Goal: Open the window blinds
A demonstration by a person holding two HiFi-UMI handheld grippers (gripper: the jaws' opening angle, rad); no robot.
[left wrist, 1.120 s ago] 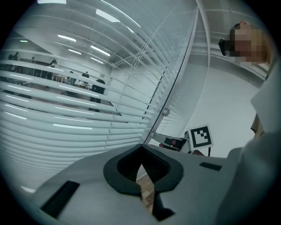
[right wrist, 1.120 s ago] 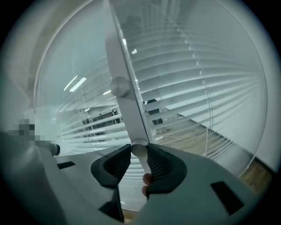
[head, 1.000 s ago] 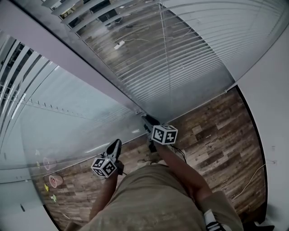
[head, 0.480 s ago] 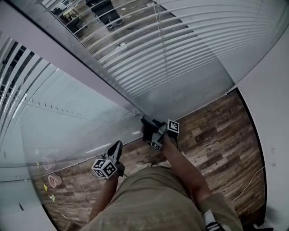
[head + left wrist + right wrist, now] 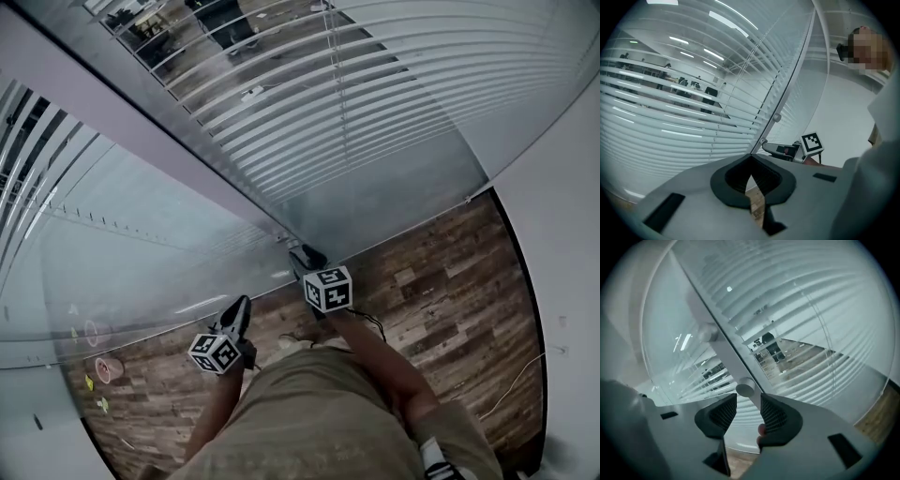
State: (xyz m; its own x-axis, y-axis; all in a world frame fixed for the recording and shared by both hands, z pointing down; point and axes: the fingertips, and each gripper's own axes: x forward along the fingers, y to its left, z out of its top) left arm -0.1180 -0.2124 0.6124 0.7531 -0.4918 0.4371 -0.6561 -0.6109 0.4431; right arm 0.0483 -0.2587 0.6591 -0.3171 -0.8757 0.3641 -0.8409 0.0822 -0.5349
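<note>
The window blinds [image 5: 375, 103], thin pale horizontal slats strung on cords, hang behind glass beside a smooth grey frame [image 5: 141, 131] that carries a small round knob [image 5: 745, 389]. The right gripper [image 5: 748, 406] has just been opening; its ribbed black jaws stand apart, with the knob just off their tips, unpressed. The left gripper [image 5: 751, 161] hangs over the wood-plank floor [image 5: 450, 281], jaws together and empty.

My head view looks steeply down; both gripper views sit close behind their jaws, facing the blinds [image 5: 375, 103] at twelve o'clock, shared by all.
</note>
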